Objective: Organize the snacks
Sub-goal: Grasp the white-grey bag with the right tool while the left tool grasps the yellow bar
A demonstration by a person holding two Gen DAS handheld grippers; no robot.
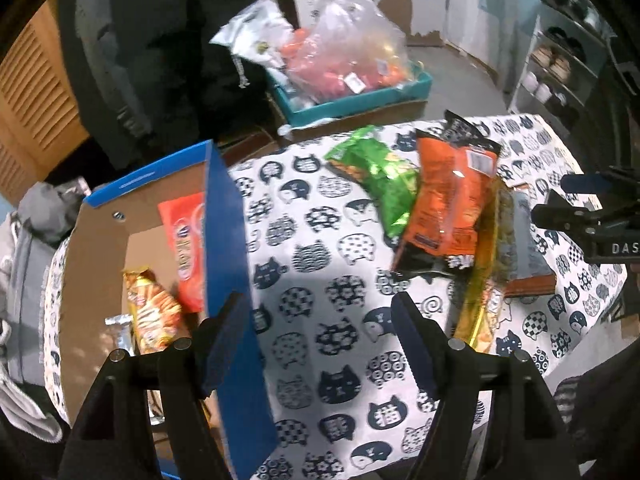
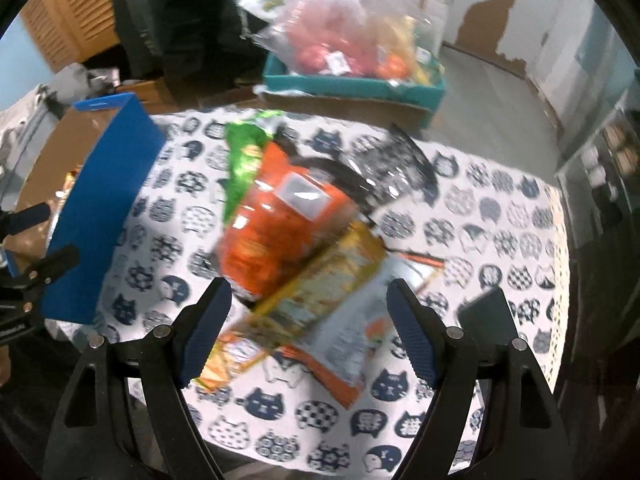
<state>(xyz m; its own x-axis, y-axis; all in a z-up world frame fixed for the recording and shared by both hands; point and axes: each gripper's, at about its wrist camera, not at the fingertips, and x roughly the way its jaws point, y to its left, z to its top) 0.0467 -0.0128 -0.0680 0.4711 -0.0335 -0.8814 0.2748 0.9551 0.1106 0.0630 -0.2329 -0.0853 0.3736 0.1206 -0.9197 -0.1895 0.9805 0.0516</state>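
Both claws are spread apart and empty. The left claw [image 1: 320, 340] hovers by the blue wall of the cardboard box [image 1: 228, 216], which already holds a red packet [image 1: 184, 240] and a striped snack bag [image 1: 154, 312]. The right claw [image 2: 308, 328] hangs over the pile on the cat-print surface [image 2: 500, 220]: the orange bag [image 2: 280, 224] at 12 o'clock, the yellow packet [image 2: 324, 280] just below it, the green bag [image 2: 244, 160] at 11. Best to pinch one packet by its free edge, likely the yellow one on top, so its neighbours don't drag along.
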